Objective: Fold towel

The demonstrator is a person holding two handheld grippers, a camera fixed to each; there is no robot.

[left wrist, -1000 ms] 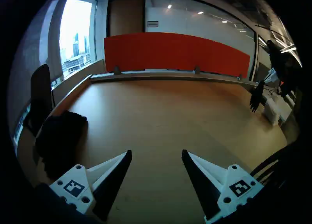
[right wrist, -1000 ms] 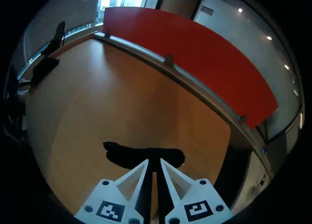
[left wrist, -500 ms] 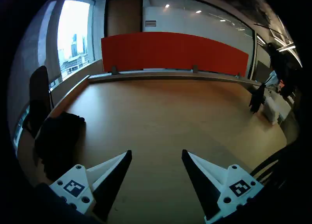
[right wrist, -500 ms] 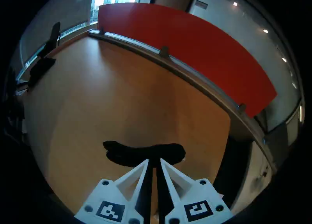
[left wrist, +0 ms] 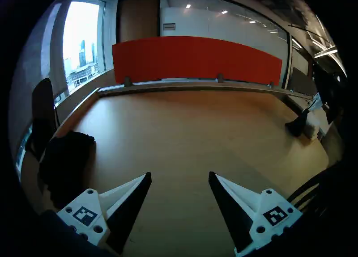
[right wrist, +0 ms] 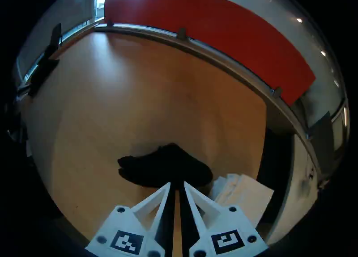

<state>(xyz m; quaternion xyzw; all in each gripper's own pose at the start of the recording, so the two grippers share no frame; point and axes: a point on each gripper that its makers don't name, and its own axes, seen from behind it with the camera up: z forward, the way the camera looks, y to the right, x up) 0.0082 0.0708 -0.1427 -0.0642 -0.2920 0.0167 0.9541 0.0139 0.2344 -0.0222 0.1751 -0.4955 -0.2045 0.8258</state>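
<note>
A black towel [right wrist: 163, 170] lies bunched on the wooden table [right wrist: 134, 100], just ahead of my right gripper [right wrist: 177, 187], whose fingers are shut on its near edge. Far off at the right of the left gripper view, the same towel [left wrist: 297, 125] is a small dark heap on the table. My left gripper [left wrist: 179, 179] hovers open above bare table [left wrist: 188, 127], with nothing between its fingers.
A stack of white folded cloth [right wrist: 244, 192] sits right of the black towel, and it lies at the table's right edge [left wrist: 314, 122]. A red divider [left wrist: 197, 60] lines the far edge. A black bag [left wrist: 67, 158] and chair [left wrist: 42, 105] stand left.
The black towel has come down from hanging in the air onto the table and bunched up. The right gripper tilted down, bringing the white stack into view. The left gripper hardly moved.
</note>
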